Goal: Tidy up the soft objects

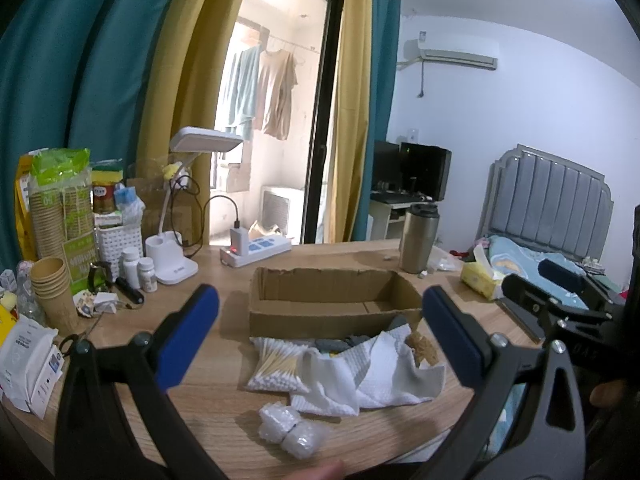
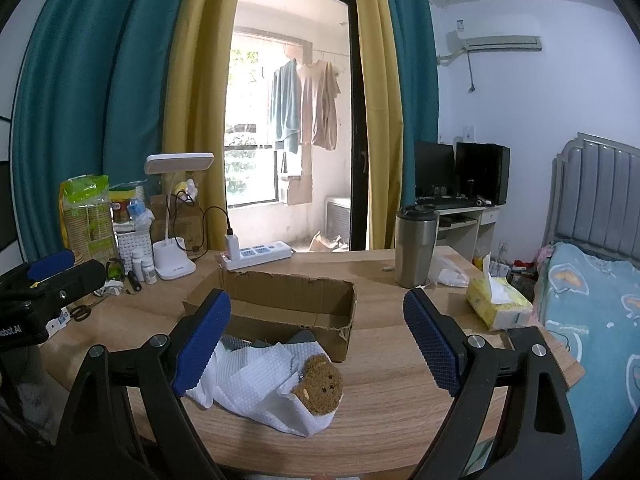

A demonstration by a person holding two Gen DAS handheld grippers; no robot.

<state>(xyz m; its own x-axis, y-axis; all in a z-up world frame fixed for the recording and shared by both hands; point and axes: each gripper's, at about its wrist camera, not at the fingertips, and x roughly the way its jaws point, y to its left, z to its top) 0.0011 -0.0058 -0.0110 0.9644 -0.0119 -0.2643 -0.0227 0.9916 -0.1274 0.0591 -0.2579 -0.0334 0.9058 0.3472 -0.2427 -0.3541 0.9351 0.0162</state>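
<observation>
Both hand-held grippers, left (image 1: 320, 328) and right (image 2: 318, 338), hang wide and empty over crumpled white paper towels (image 1: 384, 372) and a brown plush bear (image 2: 320, 380) heaped on the wooden desk (image 2: 400, 408) before the shallow open cardboard box (image 1: 332, 300), probably their destination.

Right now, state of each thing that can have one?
Left tool: open, holding nothing.
Right tool: open, holding nothing.
Box: open-topped, nothing visible inside.
Tumbler: upright, lid on.
Charger: plugged in.
Lamp: off.
Tissue pack: open, a tissue sticking out.
</observation>
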